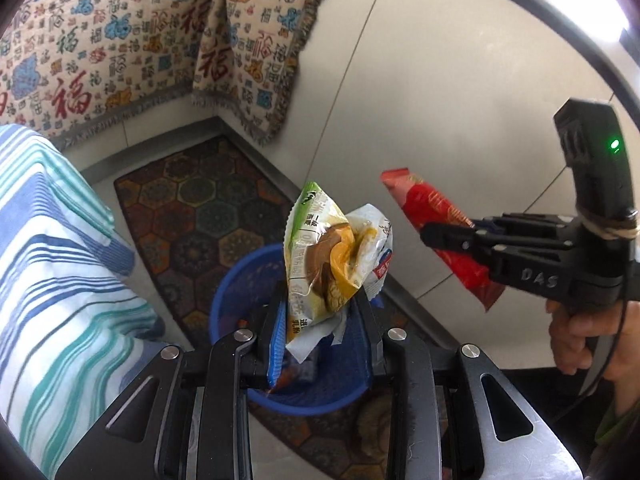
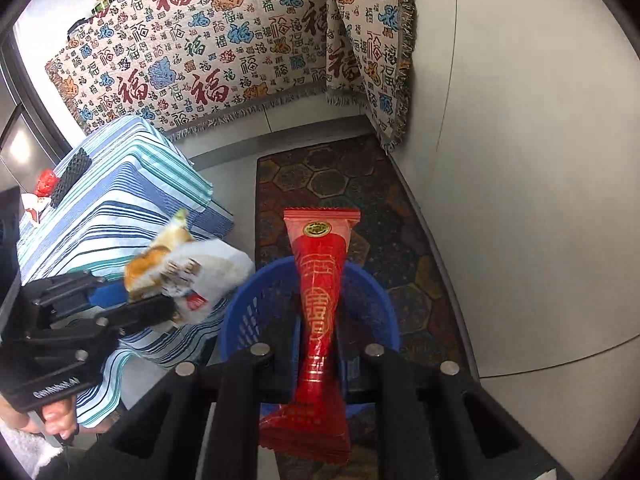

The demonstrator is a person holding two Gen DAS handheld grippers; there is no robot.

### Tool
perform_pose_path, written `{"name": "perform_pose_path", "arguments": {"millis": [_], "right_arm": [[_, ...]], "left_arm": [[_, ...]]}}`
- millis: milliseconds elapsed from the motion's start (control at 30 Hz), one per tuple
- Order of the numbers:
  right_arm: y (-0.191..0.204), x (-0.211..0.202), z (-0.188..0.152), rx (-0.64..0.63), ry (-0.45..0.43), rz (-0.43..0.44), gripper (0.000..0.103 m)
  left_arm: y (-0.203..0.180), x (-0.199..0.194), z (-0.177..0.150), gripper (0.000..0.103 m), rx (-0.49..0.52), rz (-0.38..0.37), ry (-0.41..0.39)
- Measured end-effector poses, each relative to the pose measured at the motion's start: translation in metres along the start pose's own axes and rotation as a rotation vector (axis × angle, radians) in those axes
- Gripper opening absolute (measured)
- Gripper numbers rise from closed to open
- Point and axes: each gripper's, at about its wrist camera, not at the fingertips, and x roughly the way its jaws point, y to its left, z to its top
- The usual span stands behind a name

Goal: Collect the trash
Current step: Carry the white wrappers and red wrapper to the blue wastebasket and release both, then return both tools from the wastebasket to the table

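Left hand-held gripper grasps crumpled green-and-white snack wrappers above the blue mesh bin (at 6 o'clock); right hand-held gripper is clenched on a red wrapper, at 3 o'clock over the same bin.

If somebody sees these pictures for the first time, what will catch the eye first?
Probably the long red wrapper, pinched in the right claw above the blue basket. Next, the crumpled green and yellow snack bags, held in the left claw over the same basket, and the patterned cloth hanging behind.
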Motion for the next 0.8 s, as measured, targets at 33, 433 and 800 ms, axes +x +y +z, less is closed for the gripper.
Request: {"name": "perform_pose_path", "arguments": {"millis": [33,433,800], "right_arm": [[0.001,0.0,0.001,0.001,-0.002,-0.001,0.015],[-0.007,-0.001,0.009,0.032,-0.042,0.006,0.027],[0.002,-0.018,0.016,0.015,-0.113,0.024,0.043]], "left_arm": [[0.0,0.004,-0.001,0.029,0.001,0.001,0.004],[-0.001,0.041,0.003,0.076,0.024,0.026,0.007],[0.027,-0.028,0.005,0.082,-0.065,0.054,-0.09]]}}
